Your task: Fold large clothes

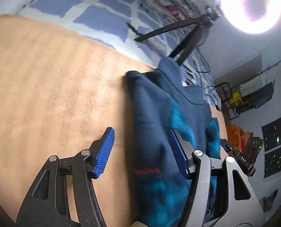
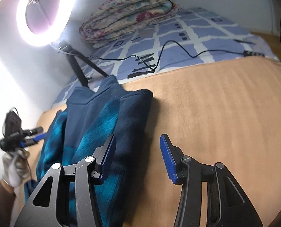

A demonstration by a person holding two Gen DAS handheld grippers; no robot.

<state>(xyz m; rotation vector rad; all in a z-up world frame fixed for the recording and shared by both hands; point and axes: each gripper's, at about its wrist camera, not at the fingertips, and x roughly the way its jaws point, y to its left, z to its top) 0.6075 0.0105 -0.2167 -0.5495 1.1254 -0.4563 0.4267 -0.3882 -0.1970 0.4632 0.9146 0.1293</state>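
Observation:
A dark blue and teal fleece garment (image 1: 159,117) lies in a long folded strip on a tan blanket (image 1: 51,87). It also shows in the right wrist view (image 2: 106,117), collar toward the far end. My left gripper (image 1: 142,151) is open and empty, hovering over the garment's near edge. My right gripper (image 2: 137,157) is open and empty, above the garment's right edge and the tan blanket (image 2: 216,113). Each gripper shows in the other's view, the right one (image 1: 236,153) and the left one (image 2: 29,138) on either side of the garment.
A lit ring light (image 2: 46,13) on a black tripod (image 2: 80,70) stands past the garment on a blue and white checked bedsheet (image 2: 187,36). A folded floral quilt (image 2: 129,11) lies at the far wall. A black cable (image 2: 168,51) runs across the sheet.

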